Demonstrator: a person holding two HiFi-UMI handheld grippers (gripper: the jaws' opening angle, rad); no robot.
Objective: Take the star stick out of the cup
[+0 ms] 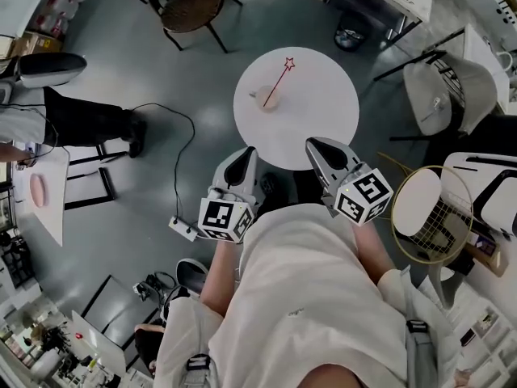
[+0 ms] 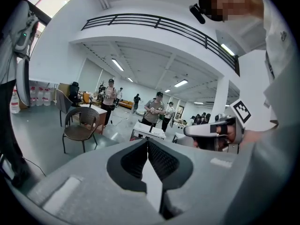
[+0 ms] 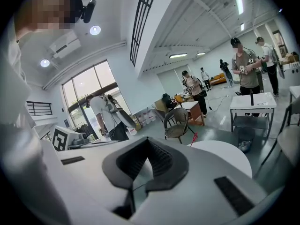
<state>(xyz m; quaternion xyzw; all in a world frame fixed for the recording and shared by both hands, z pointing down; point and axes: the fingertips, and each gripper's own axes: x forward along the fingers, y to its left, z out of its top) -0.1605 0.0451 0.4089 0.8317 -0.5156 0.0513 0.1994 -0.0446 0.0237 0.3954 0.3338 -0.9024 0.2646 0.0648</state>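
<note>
A round white table [image 1: 323, 111] stands in the middle of the grey floor. The cup [image 1: 269, 99] sits on its left part. The star stick [image 1: 279, 81] is in the cup and leans toward the far right, its red star at the top end over the tabletop. The left gripper [image 1: 246, 153] is at the near left edge of the table, apart from the cup. Its jaws are pressed together at the tips with nothing between them, as the left gripper view shows. The right gripper [image 1: 314, 145] is at the near edge of the table, to the right of the left one and also apart from the cup. Its jaws likewise meet at the tips and hold nothing. From the right gripper view the red stick [image 3: 193, 137] shows beyond the closed jaws, at the table's far left rim. A brown wicker chair [image 1: 192, 2] stands on the far side of the table. A racket [image 1: 432, 212] lies to the right of the person holding the grippers.
</note>
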